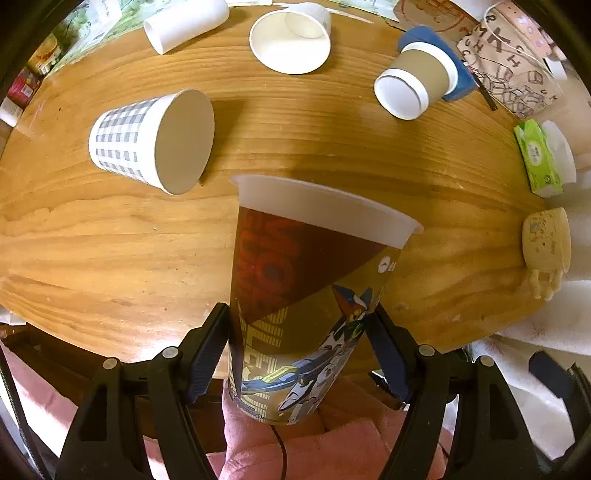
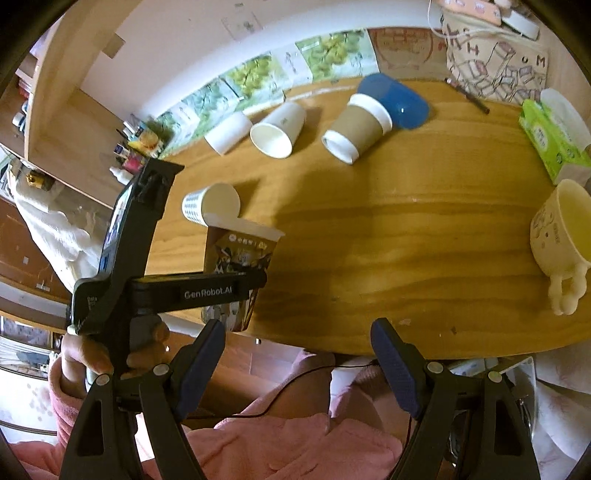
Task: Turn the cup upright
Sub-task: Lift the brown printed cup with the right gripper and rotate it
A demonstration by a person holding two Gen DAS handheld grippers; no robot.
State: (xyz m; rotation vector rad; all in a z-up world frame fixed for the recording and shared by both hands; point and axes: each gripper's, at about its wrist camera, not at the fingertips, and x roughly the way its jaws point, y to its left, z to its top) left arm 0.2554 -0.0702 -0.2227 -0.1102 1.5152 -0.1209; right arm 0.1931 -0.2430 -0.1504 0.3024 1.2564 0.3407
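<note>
Left gripper point(image 1: 297, 332) is clamped on the printed cup point(image 1: 306, 295) — one tall cup with a white rim and a robot graphic, gripped across its lower body, rim end away from the camera and above the near part of the wooden table point(image 1: 332, 140). From the right wrist view the same cup point(image 2: 240, 251) stands rim-up in the left gripper point(image 2: 243, 280), over the table's near edge; whether its base touches the wood cannot be told. Right gripper point(image 2: 297, 354) is spread wide with nothing between its fingers, held off the near edge of the table point(image 2: 369, 240). Count of other cups lying on their sides: five — one grey-checked paper cup point(image 1: 147, 142) just beyond the held cup, two plain white paper cups point(image 1: 184, 24) point(image 1: 291, 38) side by side at the far edge, one brown-sleeved paper cup point(image 1: 417, 83), and one blue cup point(image 1: 436, 59) touching the brown one from behind. One cream mug point(image 2: 561, 240) sits at the right edge with its handle toward the near side. One green tissue pack point(image 1: 539, 158) lies beyond the mug.
</note>
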